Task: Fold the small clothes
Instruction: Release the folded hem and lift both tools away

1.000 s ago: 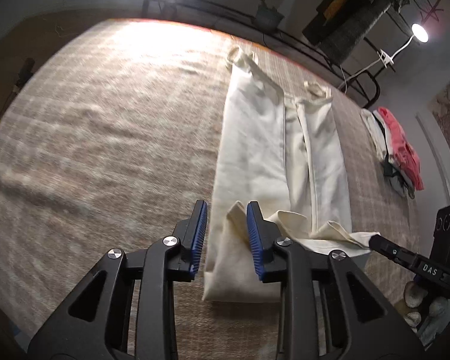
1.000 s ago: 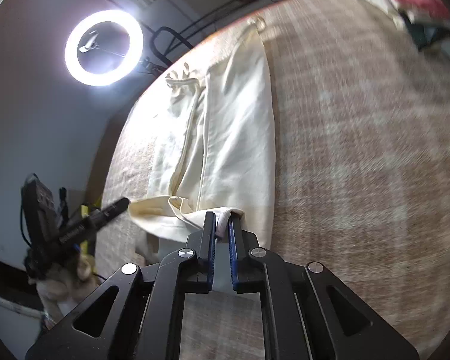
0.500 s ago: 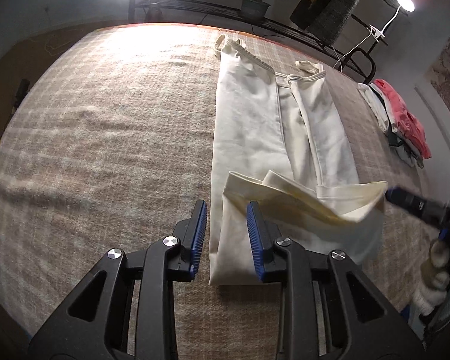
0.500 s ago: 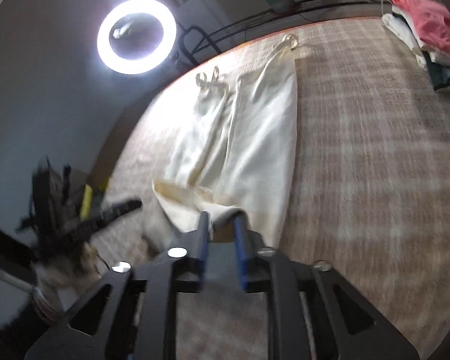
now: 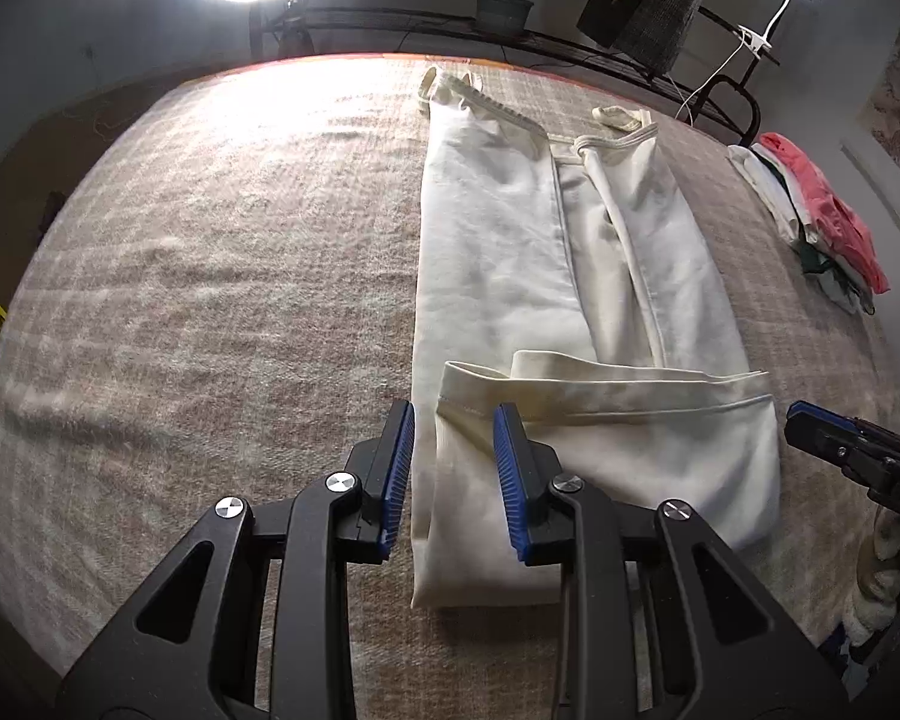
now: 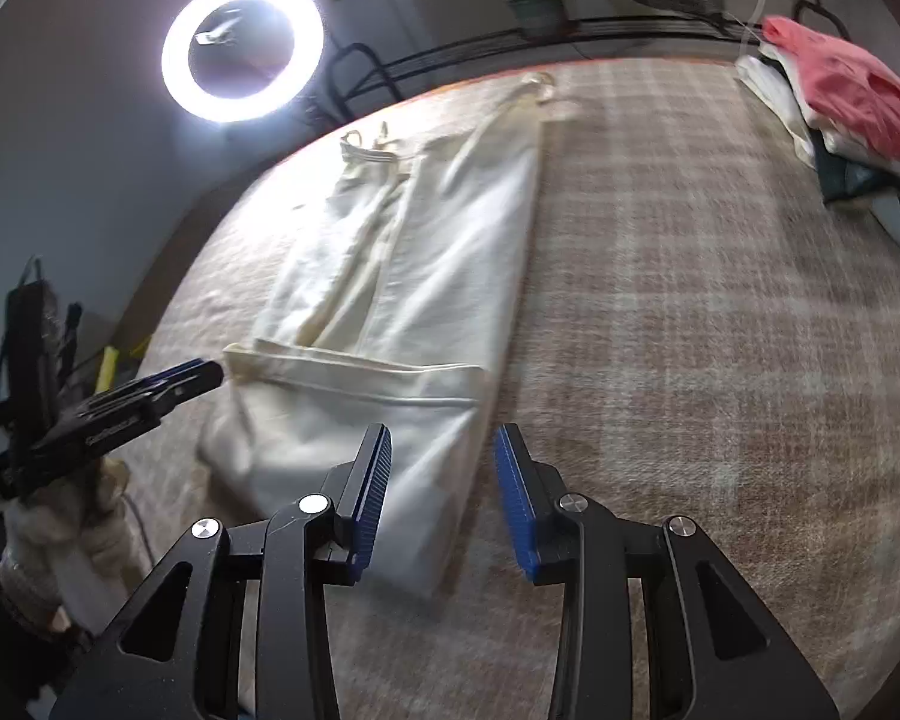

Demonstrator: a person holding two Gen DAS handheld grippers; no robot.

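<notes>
Two grippers angled down, left gripper (image 5: 453,474) parted (nothing gripped), right gripper (image 6: 444,501) opening — over cream garment (image 5: 570,300).

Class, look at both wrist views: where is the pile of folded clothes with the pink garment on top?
The pile of folded clothes lies at the right edge of the plaid blanket, well right of the cream trousers.

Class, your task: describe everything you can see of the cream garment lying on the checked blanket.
The cream garment looks like soft woven cotton with stitched hems and small loops at its far end. It lies flat and lengthwise on the checked blanket, its sides folded inward into a long strip. The near end is folded up over itself, leaving a hemmed edge across the strip. Neither the left gripper nor the right gripper holds it; the right one's jaws are opening, clear of the cloth.
</notes>
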